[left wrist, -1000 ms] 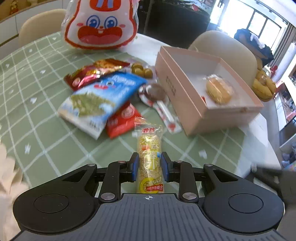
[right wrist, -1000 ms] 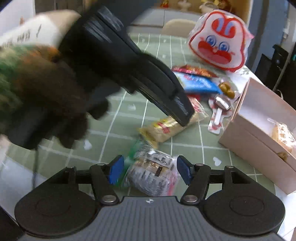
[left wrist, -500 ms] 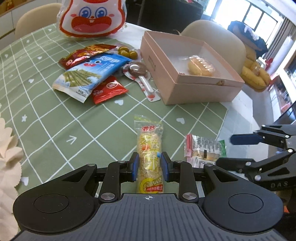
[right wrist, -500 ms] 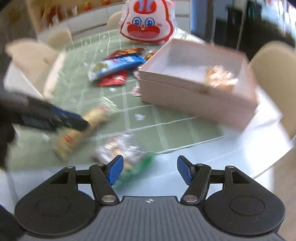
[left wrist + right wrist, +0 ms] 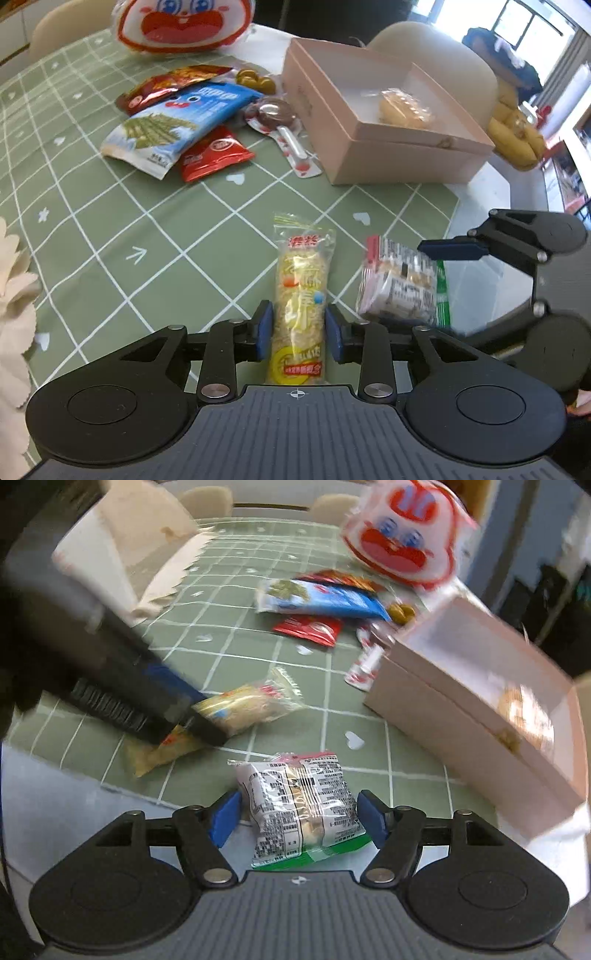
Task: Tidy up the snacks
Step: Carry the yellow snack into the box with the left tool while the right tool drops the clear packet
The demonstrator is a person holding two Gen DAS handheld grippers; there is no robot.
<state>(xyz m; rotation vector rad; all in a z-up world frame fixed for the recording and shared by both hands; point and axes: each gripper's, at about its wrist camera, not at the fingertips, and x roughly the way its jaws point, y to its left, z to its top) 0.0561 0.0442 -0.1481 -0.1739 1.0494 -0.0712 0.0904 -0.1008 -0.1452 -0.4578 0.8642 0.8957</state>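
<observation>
The left gripper [image 5: 298, 330] has just loosened around the yellow bar [image 5: 300, 295], pads barely off it. The right gripper [image 5: 297, 818] has opened a bit wider around the white pack [image 5: 301, 805]. Either snack may slide away when grabbed.

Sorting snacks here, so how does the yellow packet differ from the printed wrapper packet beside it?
The yellow packet is long and narrow; the printed packet is short and squat. The yellow packet lies fully on the green cloth; the printed packet overhangs its edge. Both are sealed and sit between jaws.
</observation>
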